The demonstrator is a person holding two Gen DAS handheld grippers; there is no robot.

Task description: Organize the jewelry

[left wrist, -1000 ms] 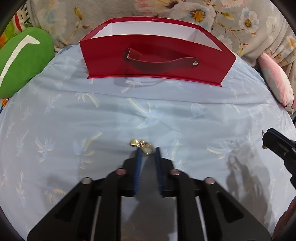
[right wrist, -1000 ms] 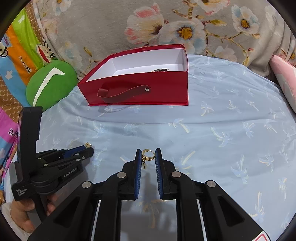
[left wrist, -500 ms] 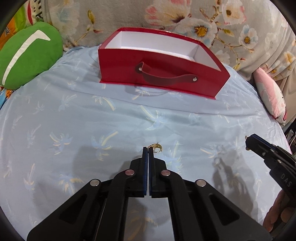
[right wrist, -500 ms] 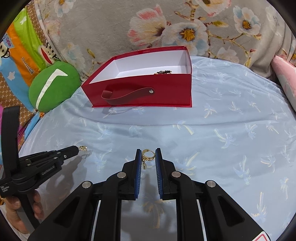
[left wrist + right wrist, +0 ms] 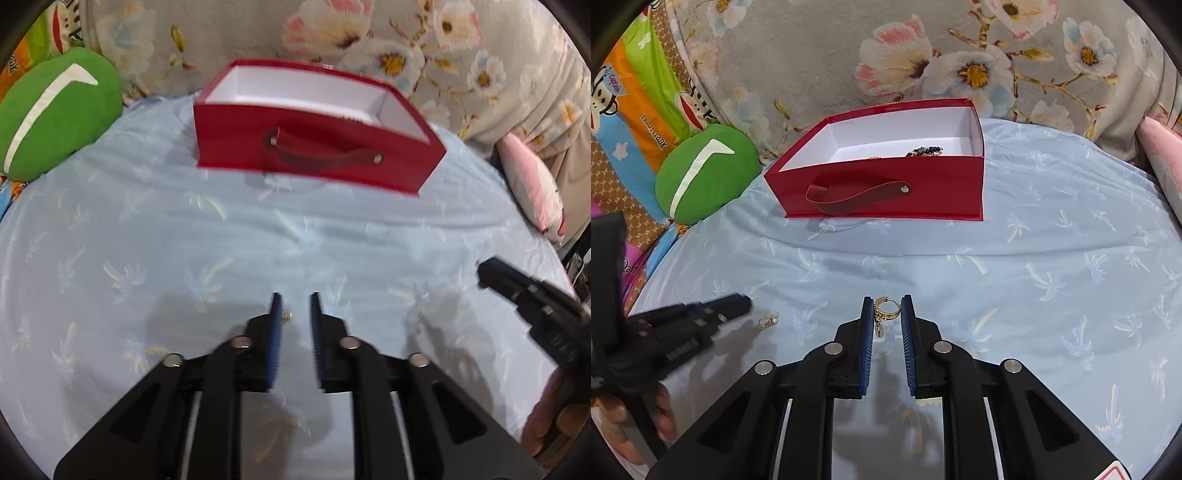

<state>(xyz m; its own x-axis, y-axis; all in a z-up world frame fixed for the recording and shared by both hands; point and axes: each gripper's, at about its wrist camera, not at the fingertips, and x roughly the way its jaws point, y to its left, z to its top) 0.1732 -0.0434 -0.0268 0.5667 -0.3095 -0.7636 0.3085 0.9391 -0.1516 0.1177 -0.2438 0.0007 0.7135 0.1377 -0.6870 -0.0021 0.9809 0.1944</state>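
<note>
At frame bottom, right tongs [image 5: 886, 314] pinch a gold earring [image 5: 886, 309], left tongs [image 5: 294, 314] spread — carry it gently over the red box [image 5: 886, 199].

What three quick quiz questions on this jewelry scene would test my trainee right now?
1. True or false: the right claw grips a gold hoop earring with a dangling charm.
2. Where is the small gold earring near the left claw? A: inside a glass jar. B: on the light blue patterned bedsheet. C: clamped between the left claw's pads.
3. Fill in: the dark beaded piece lies inside the ___ cardboard box with a strap handle.

Key: 1 true; 2 B; 3 red.
</note>
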